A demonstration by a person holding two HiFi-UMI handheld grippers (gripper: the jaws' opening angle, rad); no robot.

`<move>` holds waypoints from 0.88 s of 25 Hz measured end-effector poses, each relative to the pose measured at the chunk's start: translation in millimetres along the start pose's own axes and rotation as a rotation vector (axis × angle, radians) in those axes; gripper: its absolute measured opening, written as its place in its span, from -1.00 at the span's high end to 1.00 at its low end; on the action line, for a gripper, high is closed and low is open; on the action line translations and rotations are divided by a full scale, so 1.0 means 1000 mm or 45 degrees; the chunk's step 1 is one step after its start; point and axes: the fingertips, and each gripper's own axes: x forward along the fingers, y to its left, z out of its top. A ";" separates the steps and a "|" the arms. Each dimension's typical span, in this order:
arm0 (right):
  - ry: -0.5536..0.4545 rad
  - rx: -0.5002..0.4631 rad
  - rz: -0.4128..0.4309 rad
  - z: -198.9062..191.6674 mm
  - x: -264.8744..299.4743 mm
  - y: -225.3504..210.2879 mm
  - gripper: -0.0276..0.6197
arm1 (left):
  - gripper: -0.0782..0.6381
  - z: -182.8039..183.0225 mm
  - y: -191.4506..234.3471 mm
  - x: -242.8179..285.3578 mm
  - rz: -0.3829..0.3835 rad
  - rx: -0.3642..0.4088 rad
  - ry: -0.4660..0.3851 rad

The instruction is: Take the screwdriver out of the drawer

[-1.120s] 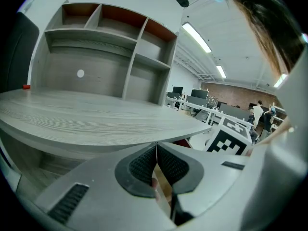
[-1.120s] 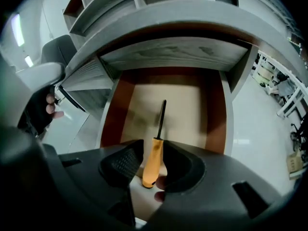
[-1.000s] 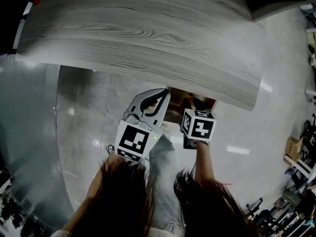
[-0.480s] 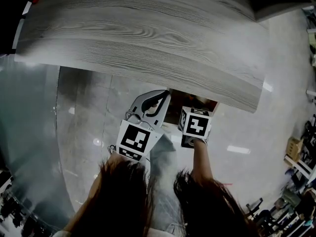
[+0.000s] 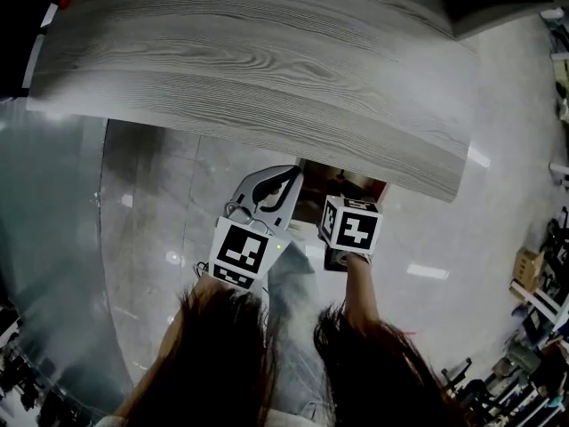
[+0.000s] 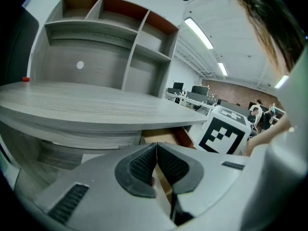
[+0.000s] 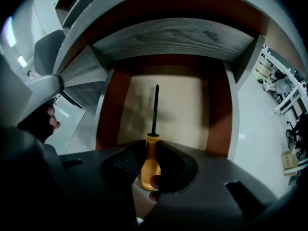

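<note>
Grasp under way: the right gripper [image 7: 150, 148] points steeply down into the open drawer [image 7: 217, 114], which is pulled out from under the grey wood-grain desk [image 5: 267, 69]. The screwdriver [image 7: 152, 141] lies flat on the drawer's pale floor, its dark shaft pointing toward the back and its orange handle nearest the gripper. The right fingers [image 7: 126, 163] have just been closing, and the handle now sits between them. The pads appear to meet it on both sides, though how firmly they bite cannot be judged. The tool has not left the drawer floor.

The left gripper [image 6: 156, 150] hangs just off the drawer's left side, angled only slightly downward, its fingers pressed together at the tips with nothing seen between them. Whether it steadies the drawer cannot be told.

The step in hand looks like securing the handle. The next move likely calls for a settled grip and then a lift up and back toward the person. That lift should keep the shaft clear of the desk's underside and the drawer's brown side walls. The rounded, tapering handle could slip or swivel if the pads catch only its narrow neck.
</note>
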 end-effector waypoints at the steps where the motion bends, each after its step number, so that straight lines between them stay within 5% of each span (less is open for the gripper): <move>1: 0.001 -0.002 0.008 0.001 -0.002 0.001 0.64 | 0.73 -0.001 -0.001 0.000 -0.001 0.004 0.005; 22: 0.027 0.020 0.183 0.003 -0.049 0.011 0.64 | 0.73 -0.011 -0.027 -0.011 0.056 0.031 0.053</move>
